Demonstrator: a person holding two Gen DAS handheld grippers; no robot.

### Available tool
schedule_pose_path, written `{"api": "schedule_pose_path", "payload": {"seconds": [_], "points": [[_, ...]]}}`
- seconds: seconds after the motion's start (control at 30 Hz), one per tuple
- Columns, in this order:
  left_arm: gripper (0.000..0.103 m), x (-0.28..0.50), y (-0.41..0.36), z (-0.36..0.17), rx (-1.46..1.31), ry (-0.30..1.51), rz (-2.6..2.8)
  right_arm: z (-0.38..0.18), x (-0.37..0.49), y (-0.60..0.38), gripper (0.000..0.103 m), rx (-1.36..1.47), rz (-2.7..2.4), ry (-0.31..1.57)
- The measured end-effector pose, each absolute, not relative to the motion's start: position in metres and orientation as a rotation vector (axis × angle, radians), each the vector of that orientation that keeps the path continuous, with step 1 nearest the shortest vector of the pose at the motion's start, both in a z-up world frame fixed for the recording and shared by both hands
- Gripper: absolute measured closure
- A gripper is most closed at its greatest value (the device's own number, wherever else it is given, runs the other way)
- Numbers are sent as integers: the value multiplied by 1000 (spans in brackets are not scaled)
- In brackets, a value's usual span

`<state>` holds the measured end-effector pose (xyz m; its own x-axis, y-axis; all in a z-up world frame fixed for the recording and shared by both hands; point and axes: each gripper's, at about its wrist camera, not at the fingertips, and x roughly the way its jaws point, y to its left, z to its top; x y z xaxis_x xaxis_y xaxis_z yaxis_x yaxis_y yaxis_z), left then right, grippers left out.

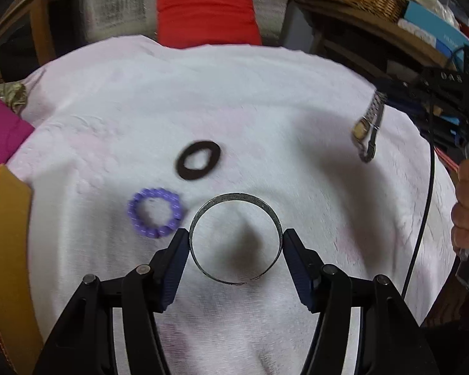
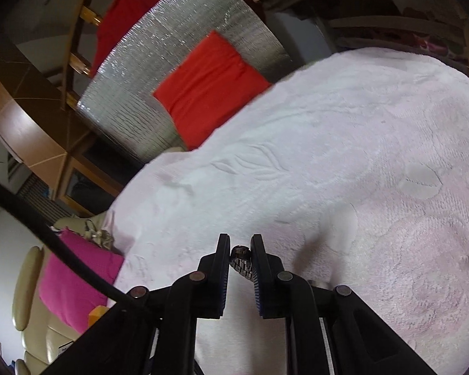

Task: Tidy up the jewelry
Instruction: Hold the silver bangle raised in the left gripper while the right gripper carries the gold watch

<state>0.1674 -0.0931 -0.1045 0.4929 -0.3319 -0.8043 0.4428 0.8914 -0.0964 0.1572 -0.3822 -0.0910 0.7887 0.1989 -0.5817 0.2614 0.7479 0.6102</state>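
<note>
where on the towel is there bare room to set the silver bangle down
Bare towel stretches between the black ring and the red cushion, and right toward the watch. It is crowded beside the purple bracelet, left of the bangle.

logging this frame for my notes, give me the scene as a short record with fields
surface: pale pink towel
left gripper: shut on silver cuff bangle, held by its sides
right gripper: shut on metal wristwatch, lifted off the towel
loose on towel: purple beaded bracelet, black ring-shaped band
behind towel: red cushion
image quality: motion blur
</note>
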Motion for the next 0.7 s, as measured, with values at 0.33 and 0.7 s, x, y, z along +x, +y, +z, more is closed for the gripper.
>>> {"api": "schedule_pose_path", "payload": {"seconds": [0.33,0.7], "points": [[40,162,-58,-89,101,884,-404,-63,153,-347,97,625,24,642],[40,163,-48,-88,113,881,-375,-117,177,-365,35,596,-76,1001]]}}
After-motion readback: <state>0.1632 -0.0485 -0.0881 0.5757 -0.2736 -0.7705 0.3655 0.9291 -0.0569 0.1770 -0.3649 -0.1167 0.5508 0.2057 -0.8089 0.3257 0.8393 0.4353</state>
